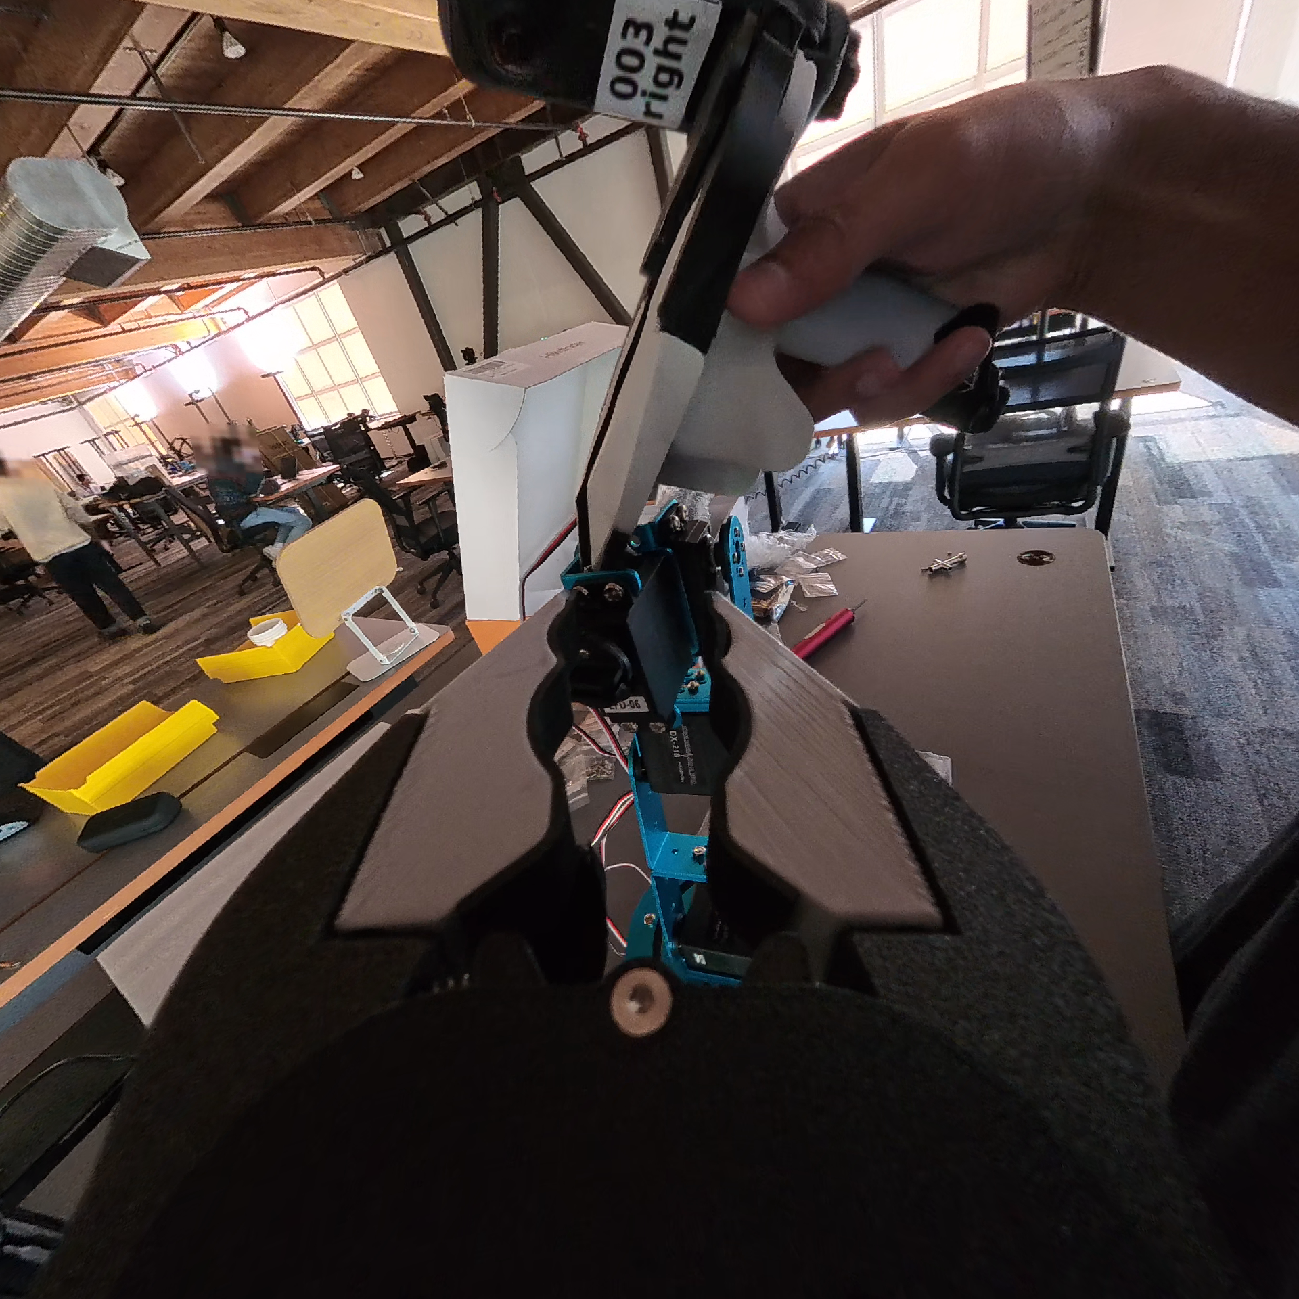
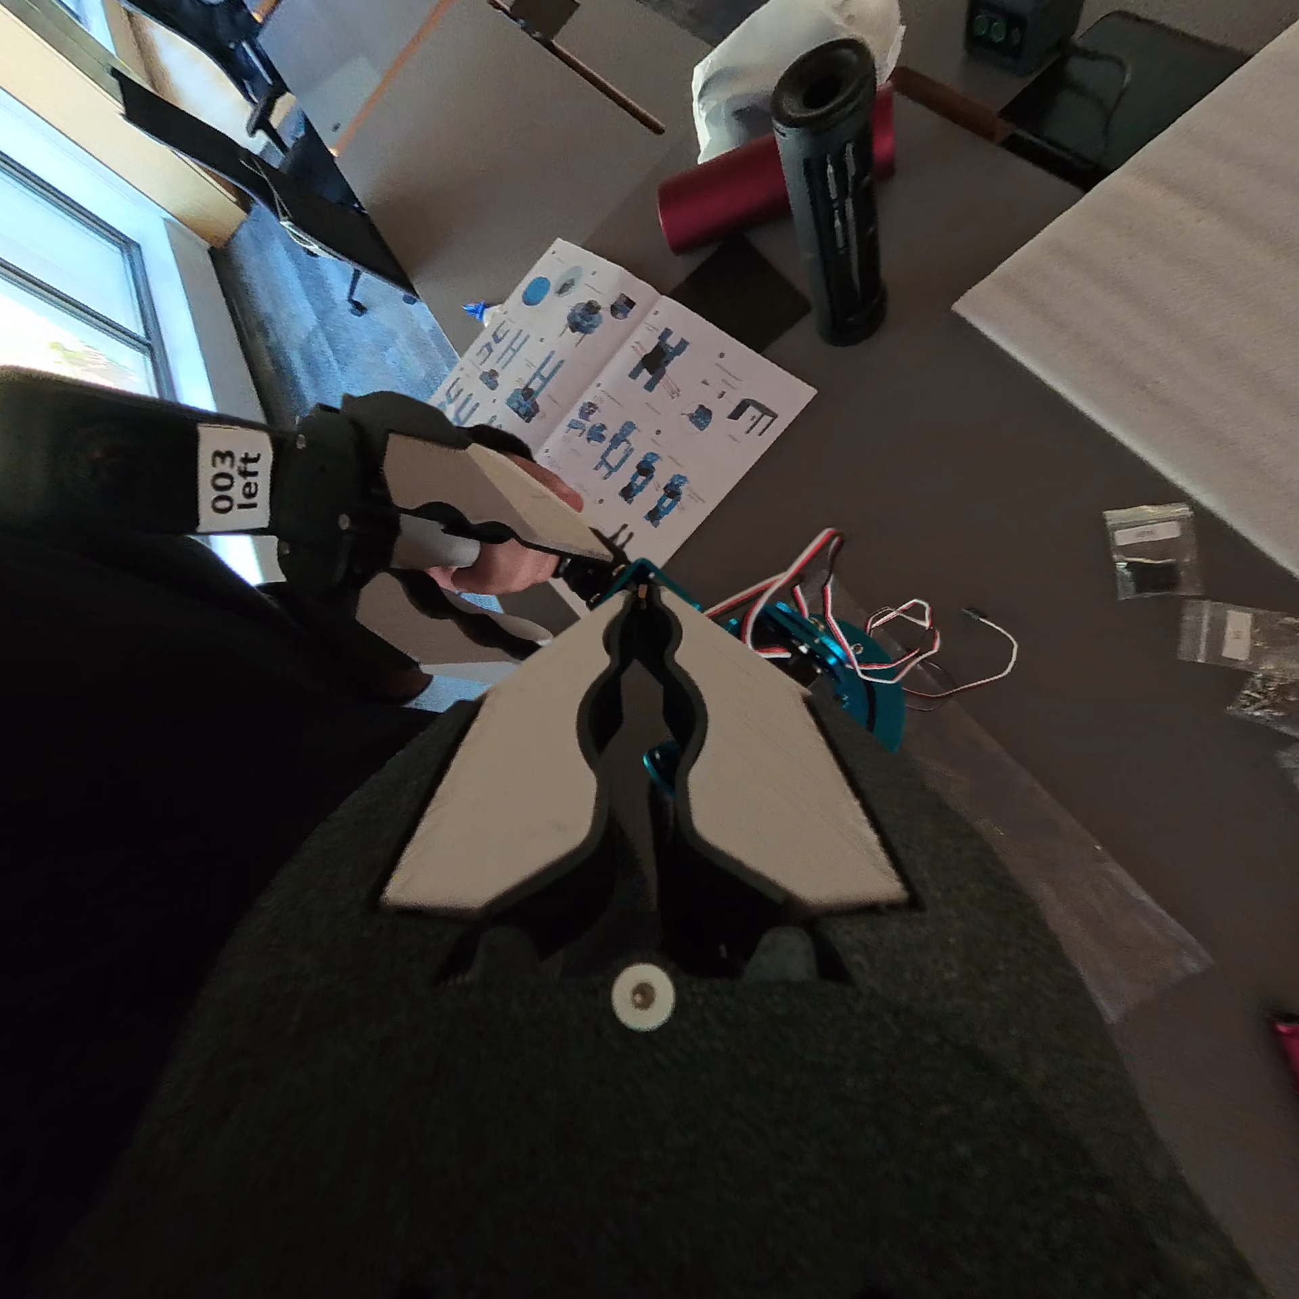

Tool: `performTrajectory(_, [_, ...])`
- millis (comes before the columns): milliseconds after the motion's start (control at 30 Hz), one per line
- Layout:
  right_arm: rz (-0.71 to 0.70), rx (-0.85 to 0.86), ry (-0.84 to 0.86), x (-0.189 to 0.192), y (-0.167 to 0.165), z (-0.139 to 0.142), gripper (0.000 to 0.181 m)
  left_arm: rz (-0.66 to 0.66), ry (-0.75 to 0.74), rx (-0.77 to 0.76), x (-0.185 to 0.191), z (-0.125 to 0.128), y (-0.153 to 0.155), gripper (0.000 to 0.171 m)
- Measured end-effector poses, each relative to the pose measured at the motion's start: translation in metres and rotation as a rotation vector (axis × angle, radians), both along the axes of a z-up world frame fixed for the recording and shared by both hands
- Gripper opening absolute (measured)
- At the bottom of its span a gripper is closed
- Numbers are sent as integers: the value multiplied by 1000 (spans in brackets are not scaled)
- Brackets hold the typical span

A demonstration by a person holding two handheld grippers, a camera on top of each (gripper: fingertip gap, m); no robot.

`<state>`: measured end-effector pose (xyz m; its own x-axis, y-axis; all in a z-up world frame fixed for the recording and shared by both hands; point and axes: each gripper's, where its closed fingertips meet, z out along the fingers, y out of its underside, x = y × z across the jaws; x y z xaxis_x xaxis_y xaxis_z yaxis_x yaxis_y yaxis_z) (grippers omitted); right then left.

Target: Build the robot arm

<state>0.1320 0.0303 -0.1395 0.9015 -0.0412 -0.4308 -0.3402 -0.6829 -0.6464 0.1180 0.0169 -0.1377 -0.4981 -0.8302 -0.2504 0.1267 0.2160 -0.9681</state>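
A dark table [image 2: 984, 436] bears an open booklet [image 2: 618, 408], perhaps small parts bags [image 2: 1153, 552].

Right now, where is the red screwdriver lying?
In the left wrist view, the red screwdriver lies on the grey table, right of the blue servo assembly and just below the small clear bags.

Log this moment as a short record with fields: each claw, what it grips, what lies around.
left claw: closed on the blue metal arm kit, around its black servo section
right claw: closed on the kit's top bracket
kit base: blue disc on the grey table, red-white wires trailing
nearby: open instruction sheet, red screwdriver, small parts bags, black cylinder
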Motion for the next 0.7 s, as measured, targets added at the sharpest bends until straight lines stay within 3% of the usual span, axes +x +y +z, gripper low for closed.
performTrajectory(433, [20,23,100,-5,1,3,0,31,-11,7,0,0,1,31])
performTrajectory(700, [23,8,26,-3,-2,2,5,34,-12,3,0,0,0,31])
